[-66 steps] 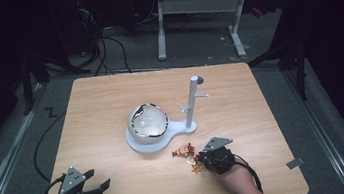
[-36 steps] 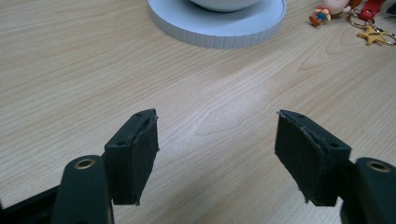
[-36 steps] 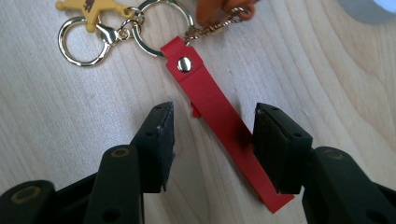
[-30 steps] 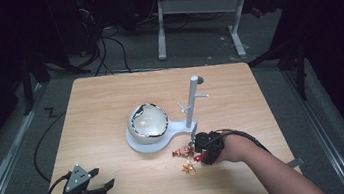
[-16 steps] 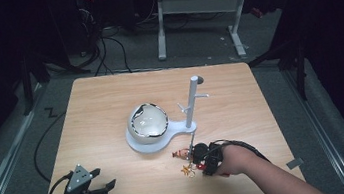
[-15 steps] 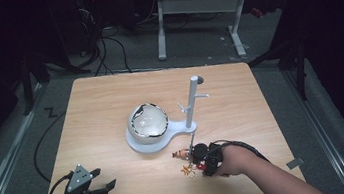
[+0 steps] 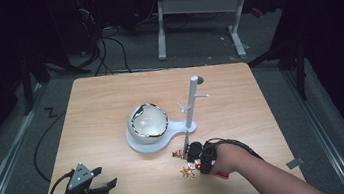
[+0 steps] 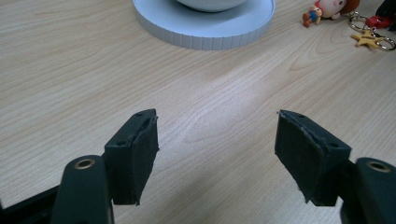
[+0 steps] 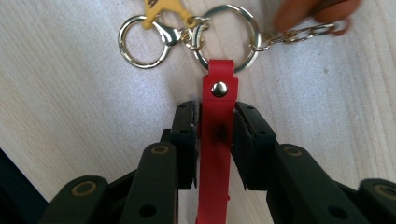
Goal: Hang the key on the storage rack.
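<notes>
In the right gripper view my right gripper [image 9: 215,126] is shut on a red strap [image 9: 217,107] of a keychain. The strap leads to a gold key ring [image 9: 227,37] with a yellow clasp [image 9: 163,9] and a chain [image 9: 299,32]. From above, the right gripper [image 7: 199,160] lies low on the table by the keychain charms [image 7: 187,170], just in front of the white stand [image 7: 191,105]. My left gripper [image 7: 102,187] rests at the near left edge, open with nothing between its jaws [image 8: 215,154]. A small doll charm [image 8: 327,9] and a star charm [image 8: 369,38] lie ahead of it.
A white round base [image 7: 138,144] holds a white bowl [image 7: 149,122] with a dark rim at the table's middle. The stand's post has small pegs. Beyond the wooden table [image 7: 110,100] are a dark floor, cables and a white desk frame [image 7: 198,7].
My right gripper has moved forward and left from the near edge onto the keychain and closed on its red strap. The left gripper has barely shifted.
</notes>
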`<state>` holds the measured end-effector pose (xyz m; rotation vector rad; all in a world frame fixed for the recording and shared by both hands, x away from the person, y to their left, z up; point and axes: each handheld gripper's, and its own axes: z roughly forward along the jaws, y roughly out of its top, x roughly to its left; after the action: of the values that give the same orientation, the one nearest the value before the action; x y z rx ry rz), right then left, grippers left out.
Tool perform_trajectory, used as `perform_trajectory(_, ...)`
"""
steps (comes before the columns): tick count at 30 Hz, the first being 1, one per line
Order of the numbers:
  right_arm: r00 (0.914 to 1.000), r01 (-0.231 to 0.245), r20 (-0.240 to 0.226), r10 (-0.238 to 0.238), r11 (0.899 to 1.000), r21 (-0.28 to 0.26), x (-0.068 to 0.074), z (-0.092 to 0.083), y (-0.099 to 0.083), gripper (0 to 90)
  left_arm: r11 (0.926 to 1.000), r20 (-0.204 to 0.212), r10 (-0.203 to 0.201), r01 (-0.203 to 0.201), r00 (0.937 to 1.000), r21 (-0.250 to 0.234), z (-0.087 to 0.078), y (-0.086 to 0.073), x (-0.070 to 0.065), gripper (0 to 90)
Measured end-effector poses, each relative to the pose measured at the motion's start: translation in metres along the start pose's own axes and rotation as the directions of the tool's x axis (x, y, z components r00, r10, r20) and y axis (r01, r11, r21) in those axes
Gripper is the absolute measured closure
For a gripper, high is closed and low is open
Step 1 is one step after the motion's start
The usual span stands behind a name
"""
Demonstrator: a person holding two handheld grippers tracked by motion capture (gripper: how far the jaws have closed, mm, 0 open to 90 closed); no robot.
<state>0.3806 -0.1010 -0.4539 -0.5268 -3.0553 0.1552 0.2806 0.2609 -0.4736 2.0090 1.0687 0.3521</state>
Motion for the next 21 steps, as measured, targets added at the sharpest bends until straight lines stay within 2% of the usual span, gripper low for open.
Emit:
perform_trajectory(2, 0.9996, 0.019, 0.023, -0.02, 0.999, 0.03, 0.002, -0.001, 0.0, 71.0, 1.0, 0.001, 0.0, 0.0, 1.0, -0.002, 0.001, 0.0, 0.0, 30.6)
perform_trajectory(3, 0.9996, 0.019, 0.023, -0.02, 0.999, 0.03, 0.002, -0.001, 0.0, 71.0, 1.0, 0.003, 0.003, -0.003, 1.0, -0.002, 0.001, 0.001, 0.0, 30.6)
perform_trajectory(4, 0.9996, 0.025, 0.009, -0.025, 0.999, 0.044, 0.003, -0.007, -0.002, 71.1, 1.0, 0.007, 0.006, -0.006, 1.0, 0.002, 0.003, 0.002, -0.001, 30.7)
perform_trajectory(6, 0.9996, 0.027, 0.012, -0.027, 0.999, 0.043, 0.002, -0.02, -0.005, 71.1, 1.0, 0.012, 0.007, -0.007, 0.9999, 0.0, 0.005, 0.003, -0.001, 30.7)
perform_trajectory(7, 0.9996, 0.027, 0.012, -0.027, 0.999, 0.043, 0.002, -0.02, -0.005, 71.1, 1.0, 0.012, 0.007, -0.007, 0.9999, 0.0, 0.005, 0.003, -0.001, 30.6)
perform_trajectory(8, 0.9996, 0.013, 0.023, -0.014, 0.999, 0.047, -0.001, -0.034, -0.009, 71.2, 0.9999, 0.014, 0.012, -0.012, 0.9998, 0.002, 0.007, 0.004, -0.002, 30.6)
perform_trajectory(10, 0.9993, 0.017, 0.031, -0.018, 0.999, 0.051, -0.004, -0.046, -0.012, 71.2, 0.9999, 0.019, 0.015, -0.016, 0.9997, 0.005, 0.009, 0.005, -0.002, 30.6)
perform_trajectory(11, 0.9993, 0.017, 0.031, -0.018, 0.999, 0.051, -0.004, -0.046, -0.012, 71.2, 0.9999, 0.019, 0.015, -0.016, 0.9997, 0.005, 0.009, 0.005, -0.002, 30.6)
perform_trajectory(12, 0.9989, -0.003, 0.047, 0.001, 0.998, 0.058, -0.005, -0.06, -0.015, 71.3, 0.9998, 0.022, 0.017, -0.017, 0.9996, 0.006, 0.01, 0.006, -0.003, 30.6)
perform_trajectory(14, 0.9986, -0.009, 0.053, 0.006, 0.998, 0.055, -0.007, -0.066, -0.016, 71.3, 0.9998, 0.023, 0.017, -0.017, 0.9996, 0.006, 0.011, 0.006, -0.003, 30.6)
perform_trajectory(16, 0.9974, -0.013, 0.071, 0.009, 0.998, 0.055, -0.009, -0.084, -0.02, 71.6, 0.9998, 0.03, 0.017, -0.017, 0.9994, 0.005, 0.013, 0.008, -0.003, 30.7)
perform_trajectory(19, 0.996, -0.022, 0.088, 0.017, 0.999, 0.048, -0.01, -0.099, -0.023, 71.9, 0.9998, 0.039, 0.019, -0.02, 0.9991, 0.009, 0.015, 0.009, -0.003, 30.7)
perform_trajectory(20, 0.996, -0.022, 0.088, 0.017, 0.999, 0.048, -0.01, -0.099, -0.023, 71.9, 0.9998, 0.039, 0.019, -0.02, 0.9991, 0.009, 0.015, 0.009, -0.003, 30.7)
perform_trajectory(21, 0.9941, -0.027, 0.106, 0.022, 0.999, 0.046, -0.01, -0.109, -0.025, 72.0, 0.9998, 0.042, 0.02, -0.021, 0.9989, 0.007, 0.016, 0.009, -0.003, 30.7)
